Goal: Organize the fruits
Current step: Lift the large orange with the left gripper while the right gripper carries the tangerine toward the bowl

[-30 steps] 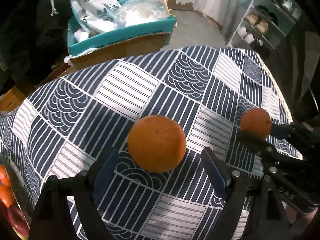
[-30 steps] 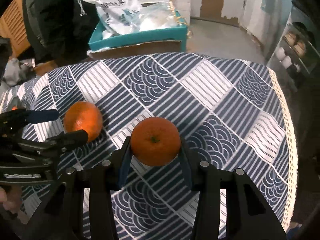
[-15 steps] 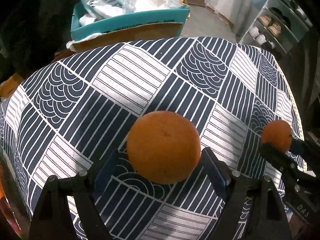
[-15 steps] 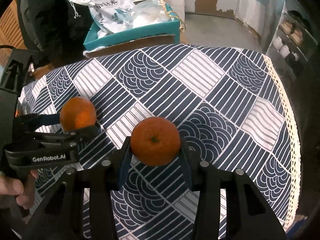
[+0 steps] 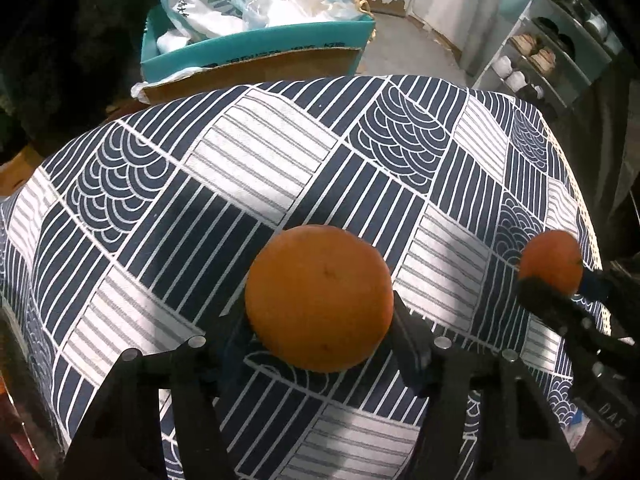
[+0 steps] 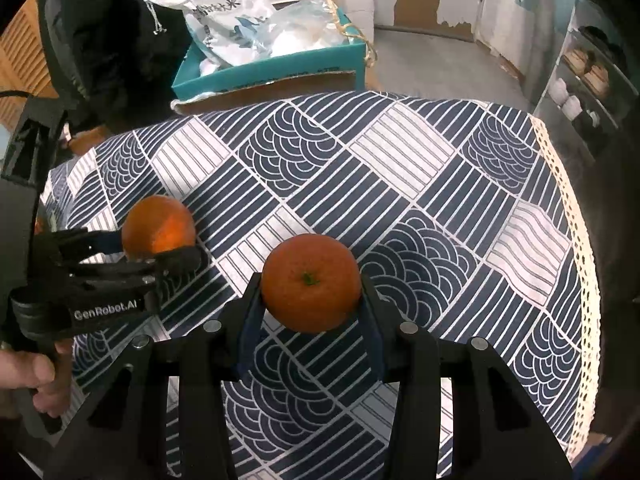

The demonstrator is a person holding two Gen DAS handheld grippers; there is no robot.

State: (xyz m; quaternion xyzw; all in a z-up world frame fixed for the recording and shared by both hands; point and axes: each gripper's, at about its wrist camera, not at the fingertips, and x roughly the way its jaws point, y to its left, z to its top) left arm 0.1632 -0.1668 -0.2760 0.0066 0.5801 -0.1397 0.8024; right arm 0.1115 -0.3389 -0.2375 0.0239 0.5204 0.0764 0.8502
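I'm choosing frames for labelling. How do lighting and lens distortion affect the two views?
Left wrist view: a bright patch lights the tablecloth, fisheye bulging its pattern, corners black. Right wrist view: more even light, the orange sharp with its stem visible, the lace edge curving from distortion.

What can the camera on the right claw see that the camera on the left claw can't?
Only the right wrist view shows the green stem spot on the round orange fruit in the right claw, the person's bare hand holding the left claw, and the tablecloth's cream lace edge.

Only the left wrist view shows the smooth, stemless side of the other round orange fruit.

Both show the navy-and-white patterned tablecloth, the teal cardboard box of white plastic bags, and both claws shut on fruit.
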